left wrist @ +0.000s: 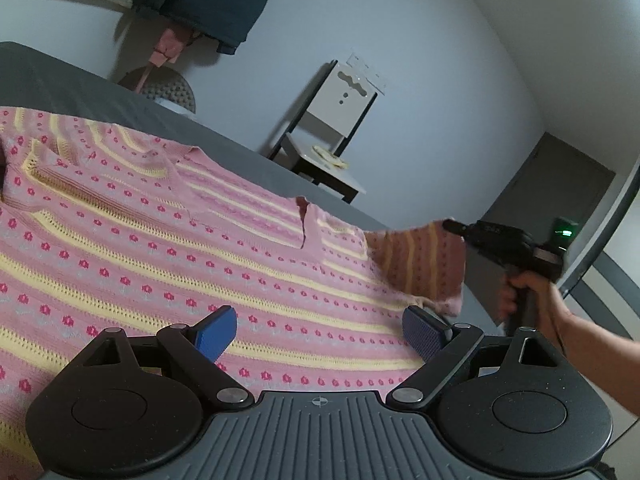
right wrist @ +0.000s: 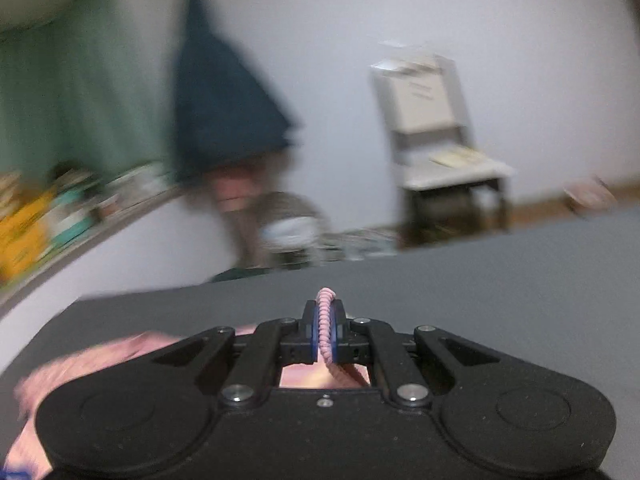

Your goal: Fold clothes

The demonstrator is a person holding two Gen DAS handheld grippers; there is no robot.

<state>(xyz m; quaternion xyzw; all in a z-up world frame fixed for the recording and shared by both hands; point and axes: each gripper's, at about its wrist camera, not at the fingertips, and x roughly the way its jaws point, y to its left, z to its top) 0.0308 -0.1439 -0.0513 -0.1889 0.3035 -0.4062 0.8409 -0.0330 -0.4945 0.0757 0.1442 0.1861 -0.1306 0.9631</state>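
A pink knitted sweater [left wrist: 168,240] with yellow stripes and small red flowers lies spread on a dark grey bed [left wrist: 80,92]. My left gripper [left wrist: 320,332] hovers open just above the sweater's body, nothing between its blue pads. In the left wrist view my right gripper [left wrist: 452,226] is held by a hand at the right and lifts the sweater's sleeve [left wrist: 416,264] off the bed. In the blurred right wrist view the right gripper [right wrist: 326,330] is shut on a pink knitted edge [right wrist: 326,300] of that sleeve, with more pink fabric [right wrist: 100,356] hanging below.
A white chair [left wrist: 336,136] with a small cloth on its seat stands against the wall behind the bed. Dark clothes [left wrist: 220,4] hang on the wall, and a cluttered shelf [right wrist: 60,216] runs along the left. A dark door [left wrist: 552,188] is at the right.
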